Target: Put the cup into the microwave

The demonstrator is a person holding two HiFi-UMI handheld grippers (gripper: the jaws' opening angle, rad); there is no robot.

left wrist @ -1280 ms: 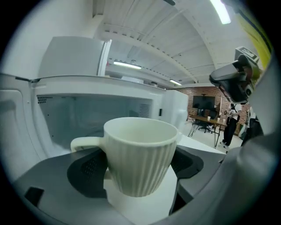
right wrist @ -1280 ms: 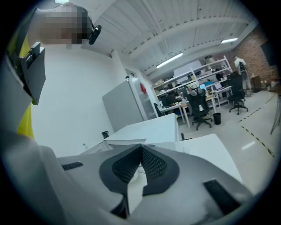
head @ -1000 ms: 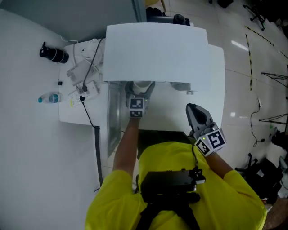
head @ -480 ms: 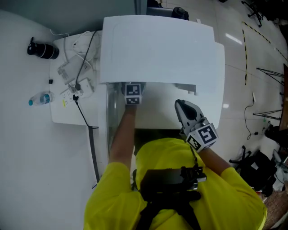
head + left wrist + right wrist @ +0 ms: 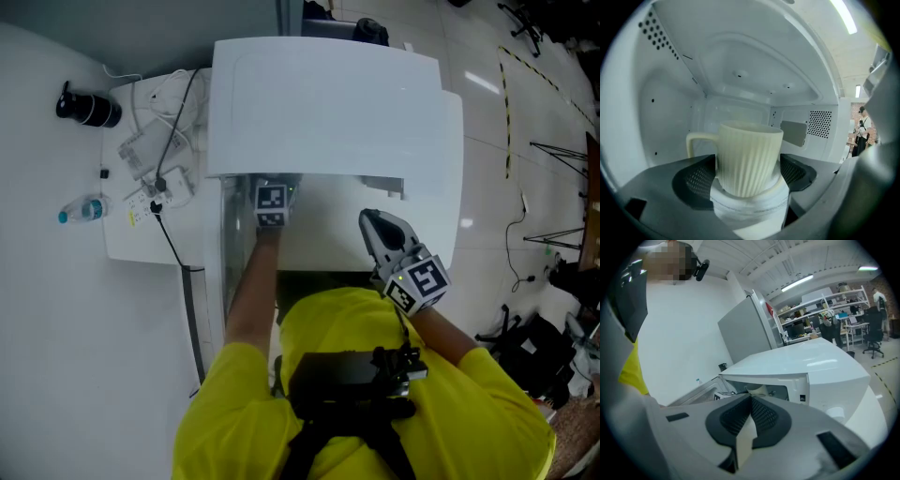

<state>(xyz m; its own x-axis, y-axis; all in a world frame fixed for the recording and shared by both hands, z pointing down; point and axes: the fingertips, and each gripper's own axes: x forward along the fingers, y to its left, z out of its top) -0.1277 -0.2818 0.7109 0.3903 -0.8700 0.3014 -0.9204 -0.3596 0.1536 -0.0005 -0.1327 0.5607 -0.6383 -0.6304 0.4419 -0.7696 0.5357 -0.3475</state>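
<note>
The white microwave (image 5: 323, 103) stands on a white table with its door (image 5: 234, 248) swung open at the left. My left gripper (image 5: 747, 187) reaches into the cavity and is shut on the lower part of a cream ribbed cup (image 5: 749, 157). The cup is upright, with its handle pointing left. In the head view only the left gripper's marker cube (image 5: 271, 203) shows below the microwave's top edge, and the cup is hidden. My right gripper (image 5: 378, 228) hovers in front of the microwave's right half, shut on nothing. In the right gripper view its pads (image 5: 761, 416) meet.
Left of the microwave lie a water bottle (image 5: 80, 211), a black cylindrical object (image 5: 84, 105) and a power strip with cables (image 5: 150, 159). A black cable (image 5: 176, 248) runs off the table's front edge. The cavity's rear wall (image 5: 736, 112) stands behind the cup.
My left gripper has carried the cup forward into the cavity, and the cup has slipped out of the head view. The right gripper drifted slightly left.
</note>
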